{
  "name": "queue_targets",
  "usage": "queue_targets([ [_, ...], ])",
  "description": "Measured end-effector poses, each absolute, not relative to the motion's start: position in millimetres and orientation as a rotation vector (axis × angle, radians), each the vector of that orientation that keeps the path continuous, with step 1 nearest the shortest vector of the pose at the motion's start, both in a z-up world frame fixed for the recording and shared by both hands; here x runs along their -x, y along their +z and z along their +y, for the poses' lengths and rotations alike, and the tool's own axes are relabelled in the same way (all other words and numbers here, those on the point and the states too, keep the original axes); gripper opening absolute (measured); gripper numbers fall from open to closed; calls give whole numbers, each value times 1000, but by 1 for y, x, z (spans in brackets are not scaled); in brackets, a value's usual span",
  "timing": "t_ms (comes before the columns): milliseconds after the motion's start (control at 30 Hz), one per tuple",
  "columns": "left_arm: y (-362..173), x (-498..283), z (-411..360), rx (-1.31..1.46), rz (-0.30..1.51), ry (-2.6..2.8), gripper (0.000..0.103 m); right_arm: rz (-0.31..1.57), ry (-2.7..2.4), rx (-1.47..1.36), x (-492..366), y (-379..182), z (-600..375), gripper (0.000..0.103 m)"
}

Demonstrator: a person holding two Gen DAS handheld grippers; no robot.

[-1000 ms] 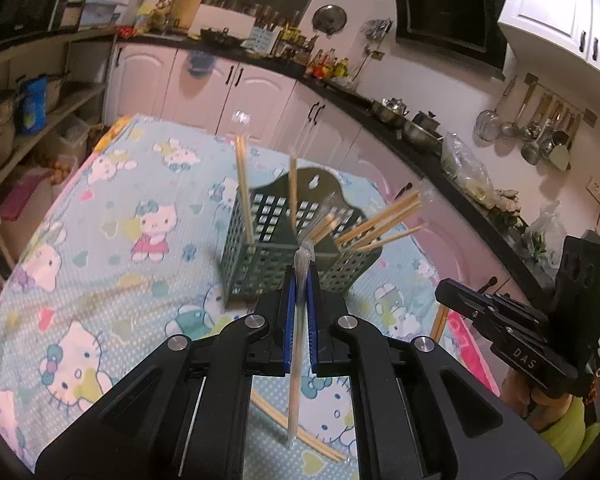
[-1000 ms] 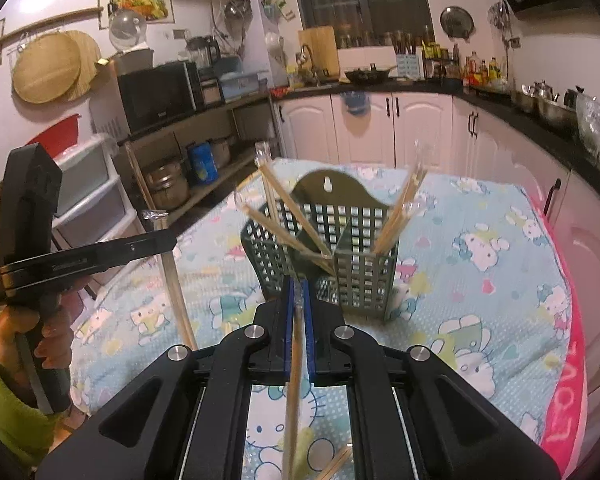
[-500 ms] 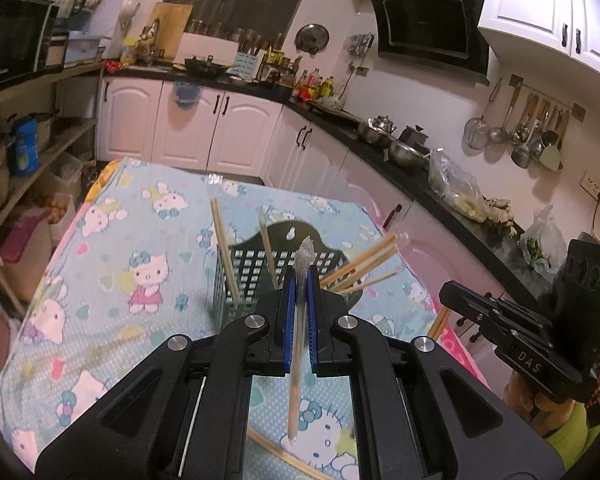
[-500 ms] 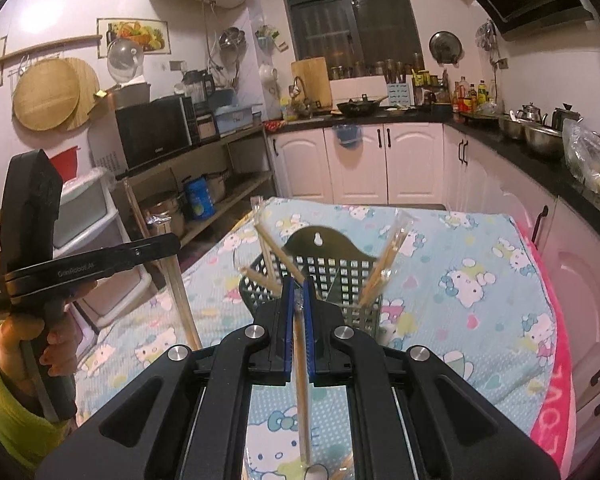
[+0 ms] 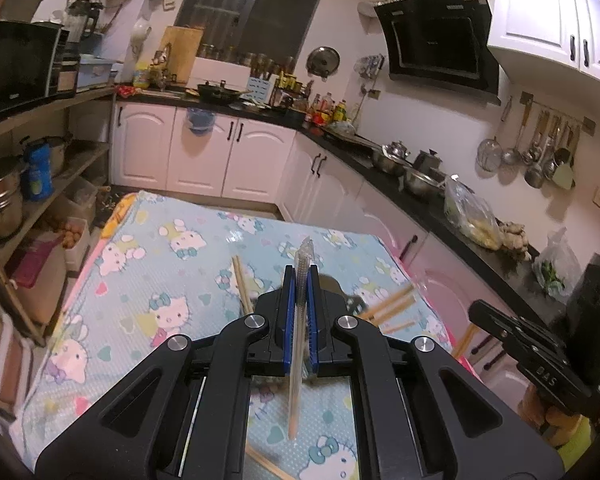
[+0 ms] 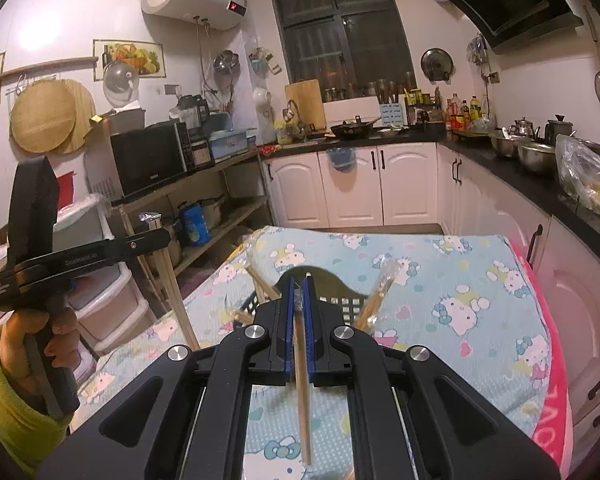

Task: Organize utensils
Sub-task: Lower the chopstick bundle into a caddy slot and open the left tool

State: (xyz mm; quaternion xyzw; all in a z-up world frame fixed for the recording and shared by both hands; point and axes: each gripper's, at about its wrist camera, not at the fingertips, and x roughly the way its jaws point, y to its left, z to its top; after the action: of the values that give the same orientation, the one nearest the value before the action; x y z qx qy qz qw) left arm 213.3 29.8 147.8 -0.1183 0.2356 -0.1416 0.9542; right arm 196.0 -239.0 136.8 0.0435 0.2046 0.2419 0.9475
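Note:
My left gripper (image 5: 299,276) is shut on a wrapped pair of chopsticks (image 5: 296,380), held upright above the table. My right gripper (image 6: 298,284) is shut on another pair of chopsticks (image 6: 302,384), also upright. The dark green mesh utensil holder (image 6: 346,304) stands on the table just beyond both grippers, mostly hidden behind the fingers. Several chopsticks (image 6: 380,292) lean out of it, and some also show in the left wrist view (image 5: 392,306). The left gripper shows in the right wrist view (image 6: 156,238), and the right one in the left wrist view (image 5: 480,312).
The table carries a blue cartoon-cat cloth (image 5: 172,272). A loose chopstick (image 5: 266,466) lies on it under the left gripper. Shelves with pots (image 5: 4,200) stand to the left, white cabinets and a black counter (image 5: 420,196) to the right and behind.
Both grippers have risen and tilted up with their chopsticks. The holder has dropped lower in both views and is now largely hidden behind the fingers.

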Motion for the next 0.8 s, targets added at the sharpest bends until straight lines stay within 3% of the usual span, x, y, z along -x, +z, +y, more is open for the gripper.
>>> queue_targets([
  [800, 181, -268, 42, 263, 341, -208, 1, 280, 482, -107, -256, 188, -218, 5],
])
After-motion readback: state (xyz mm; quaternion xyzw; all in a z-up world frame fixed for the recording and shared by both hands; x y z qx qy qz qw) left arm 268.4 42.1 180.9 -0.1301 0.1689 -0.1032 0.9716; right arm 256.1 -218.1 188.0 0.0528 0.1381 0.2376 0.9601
